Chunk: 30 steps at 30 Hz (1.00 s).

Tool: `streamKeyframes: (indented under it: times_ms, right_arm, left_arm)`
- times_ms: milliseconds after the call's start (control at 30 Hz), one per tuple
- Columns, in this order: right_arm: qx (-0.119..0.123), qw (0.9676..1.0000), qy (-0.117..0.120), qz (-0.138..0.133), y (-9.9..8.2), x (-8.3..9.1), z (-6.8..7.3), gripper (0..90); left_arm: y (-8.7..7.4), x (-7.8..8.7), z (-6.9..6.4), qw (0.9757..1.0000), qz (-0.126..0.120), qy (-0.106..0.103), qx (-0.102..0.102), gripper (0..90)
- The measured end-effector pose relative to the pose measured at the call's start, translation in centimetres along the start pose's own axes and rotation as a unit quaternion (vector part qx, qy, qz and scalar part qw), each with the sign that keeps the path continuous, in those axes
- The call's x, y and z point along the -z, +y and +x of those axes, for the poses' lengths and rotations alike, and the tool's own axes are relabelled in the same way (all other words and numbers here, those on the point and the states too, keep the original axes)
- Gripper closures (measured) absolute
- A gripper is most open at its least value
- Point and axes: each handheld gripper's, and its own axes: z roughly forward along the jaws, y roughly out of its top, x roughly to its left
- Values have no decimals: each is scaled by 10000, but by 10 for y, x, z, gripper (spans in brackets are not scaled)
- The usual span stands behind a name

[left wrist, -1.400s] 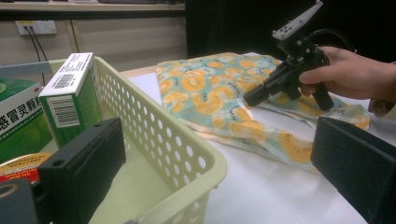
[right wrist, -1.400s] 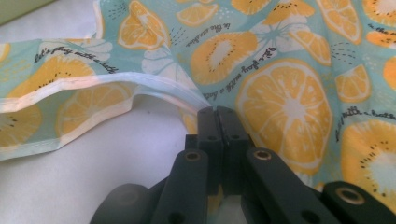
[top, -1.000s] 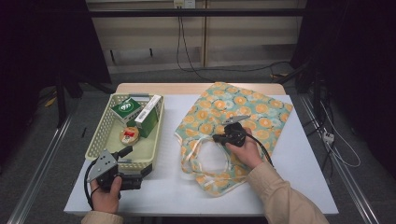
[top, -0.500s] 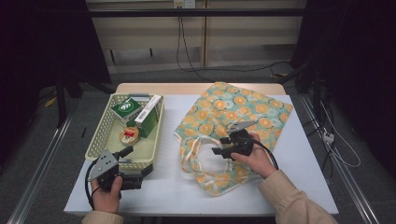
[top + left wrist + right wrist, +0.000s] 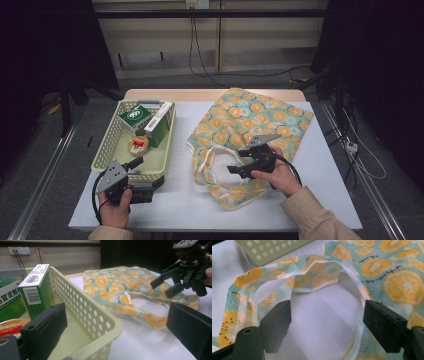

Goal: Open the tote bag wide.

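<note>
White covers the desk (image 5: 310, 200), with a dark floor and cables beyond its far edge. Near the front left corner the left tool (image 5: 137, 172) rests at the front rim of a pale green perforated basket (image 5: 107, 150), its jaws spread wide with nothing between them. Green boxes (image 5: 150, 122) and a round tin (image 5: 138, 145) lie in the basket. Toward the middle, a fruit-print cloth bag (image 5: 250, 112) lies flat, handles toward the front edge. Above the handle loop (image 5: 359, 290) hovers the right tool (image 5: 232, 162), whose jaws have just been opening; they stand wide and grip nothing.
</note>
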Motion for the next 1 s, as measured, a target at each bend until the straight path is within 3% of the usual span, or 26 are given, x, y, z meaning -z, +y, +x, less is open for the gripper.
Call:
streamKeyframes:
  times_ms: [167, 533, 1000]
  right_arm:
    - [63, 9999, 101, -11, 1, -2, 7, 213]
    - [104, 9999, 93, 18, 1, -1, 9, 206]
    - [242, 9994, 229, -55, 8, -2, 21, 220]
  left_arm:
    - [0, 1, 1, 10000, -9, 12, -6, 30]
    - [-3, 5, 4, 9999, -83, 42, 102, 30]
    - [-6, 11, 13, 9995, -116, 255, 166, 29]
